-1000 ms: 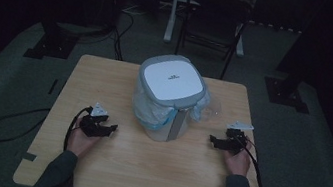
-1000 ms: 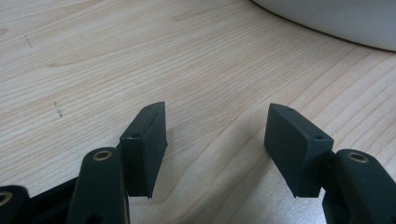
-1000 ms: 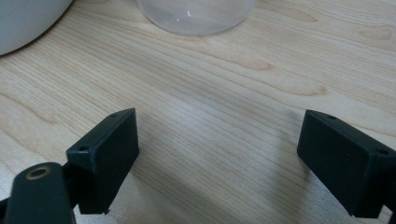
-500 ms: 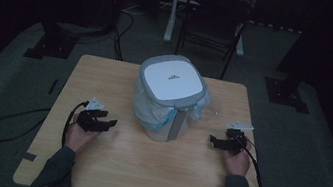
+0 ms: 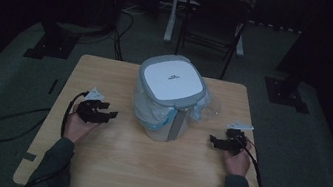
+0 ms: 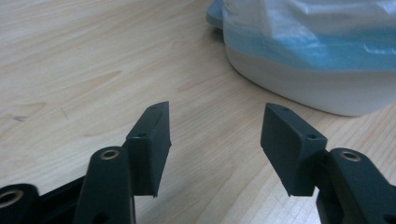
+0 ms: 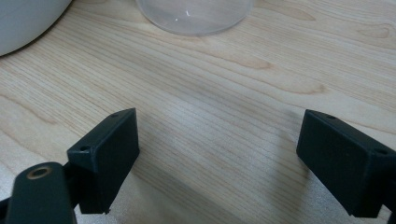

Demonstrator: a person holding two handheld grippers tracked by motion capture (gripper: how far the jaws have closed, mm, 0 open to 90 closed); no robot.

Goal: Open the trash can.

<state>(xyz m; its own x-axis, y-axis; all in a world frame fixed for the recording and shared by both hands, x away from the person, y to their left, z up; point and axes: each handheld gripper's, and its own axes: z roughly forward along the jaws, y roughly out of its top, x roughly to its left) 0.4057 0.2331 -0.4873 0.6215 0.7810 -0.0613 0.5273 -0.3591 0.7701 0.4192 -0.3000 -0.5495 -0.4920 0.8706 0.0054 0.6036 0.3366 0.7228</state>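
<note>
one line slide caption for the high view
Two open hand-held grippers, left and right, flank a lidded, bag-lined bin.

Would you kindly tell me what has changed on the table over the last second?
The left tongs lifted slightly off the wooden table, jaws closing a little with nothing between them. The right tongs and the white lidded bin with its blue-trimmed plastic liner stayed put.

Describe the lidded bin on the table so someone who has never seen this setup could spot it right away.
Start at the light wooden table and look to its middle, slightly toward the far edge. There stands the bin, the tallest thing on it, between the person's two hands. Its rounded-square grey and white lid and the pale blue bag bunched around its rim set it apart from the clear plastic piece beside it.
</note>
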